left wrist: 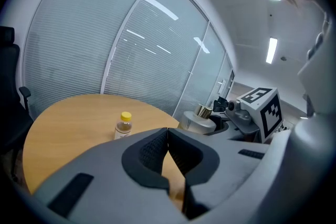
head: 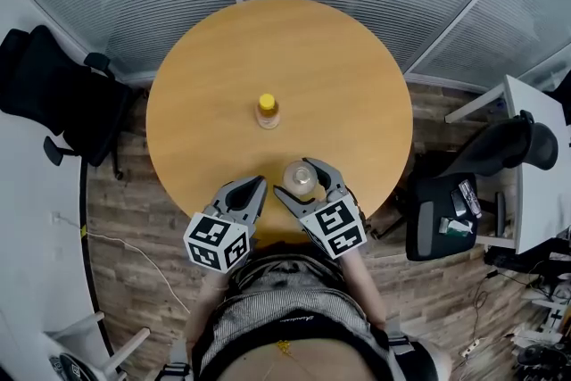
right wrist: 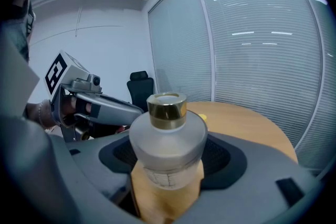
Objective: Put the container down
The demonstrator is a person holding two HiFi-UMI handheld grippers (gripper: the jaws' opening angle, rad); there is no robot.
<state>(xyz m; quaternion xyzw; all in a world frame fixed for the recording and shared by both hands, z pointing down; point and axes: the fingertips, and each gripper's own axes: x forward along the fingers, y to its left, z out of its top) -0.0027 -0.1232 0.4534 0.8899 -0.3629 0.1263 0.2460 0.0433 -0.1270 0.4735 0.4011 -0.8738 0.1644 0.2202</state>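
At a round wooden worktop [head: 205, 85] in a glass-walled office, a person grips a frosted container [head: 300, 176] with a gold cap in the right hand-held gripper [head: 303, 183]. The two jaws are clamped on either side of its body, just below the shoulder. The container is upright over the near edge of the worktop, close to the person's body. That posture suits a straight lowering rather than a tilt. From where I stand, I cannot tell whether its base already meets the wood.

The left hand-held gripper [head: 257, 185] sits just beside it, jaws pressed together on nothing. It seems parked there to keep out of the way while the other does the work.

A small bottle [head: 267, 111] with a yellow cap stands alone near the middle of the worktop, well apart from both tools. The wood around the container is bare, so it looks to have room to land. The likely concern is letting go before the base is flat, which could tip a top-heavy vessel so near the edge.
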